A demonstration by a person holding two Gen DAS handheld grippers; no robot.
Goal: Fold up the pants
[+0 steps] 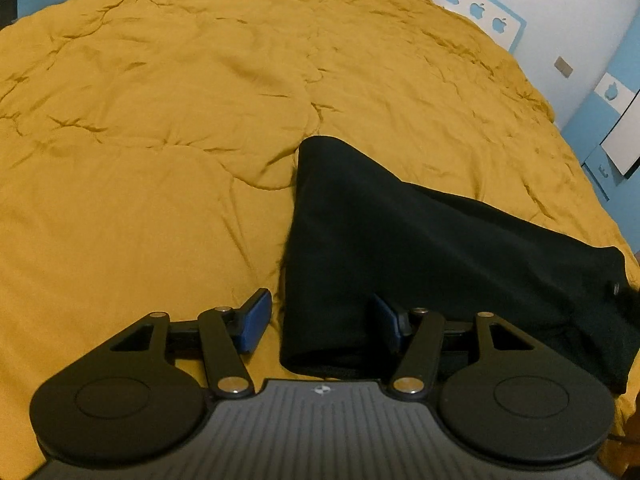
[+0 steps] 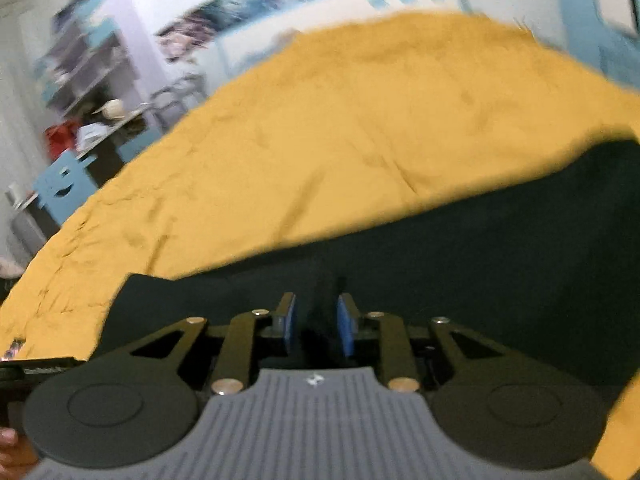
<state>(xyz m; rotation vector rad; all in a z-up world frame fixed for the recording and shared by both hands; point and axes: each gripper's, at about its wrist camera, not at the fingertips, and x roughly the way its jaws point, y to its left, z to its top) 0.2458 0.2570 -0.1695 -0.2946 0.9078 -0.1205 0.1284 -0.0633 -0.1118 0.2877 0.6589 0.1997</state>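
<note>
Black pants (image 1: 400, 248) lie on a mustard-yellow bed cover (image 1: 160, 120), one leg running away from me and the rest spreading to the right. My left gripper (image 1: 320, 320) hovers low over the near leg end, jaws wide apart. Its left blue pad is over the yellow cover and its right pad over the cloth, neither pressing it. The right wrist view is blurred. There the pants (image 2: 480, 260) fill the lower right, and my right gripper (image 2: 318, 324) sits just above them. A narrow gap shows between its blue pads, with only dark cloth behind.
The yellow cover (image 2: 360, 120) spreads wide to the left and far side. A white wall with blue apple decals (image 1: 476, 10) and a blue cabinet (image 1: 612, 120) stand behind the bed. Shelves (image 2: 80, 60), a cluttered desk and a blue chair (image 2: 60, 184) stand at the left.
</note>
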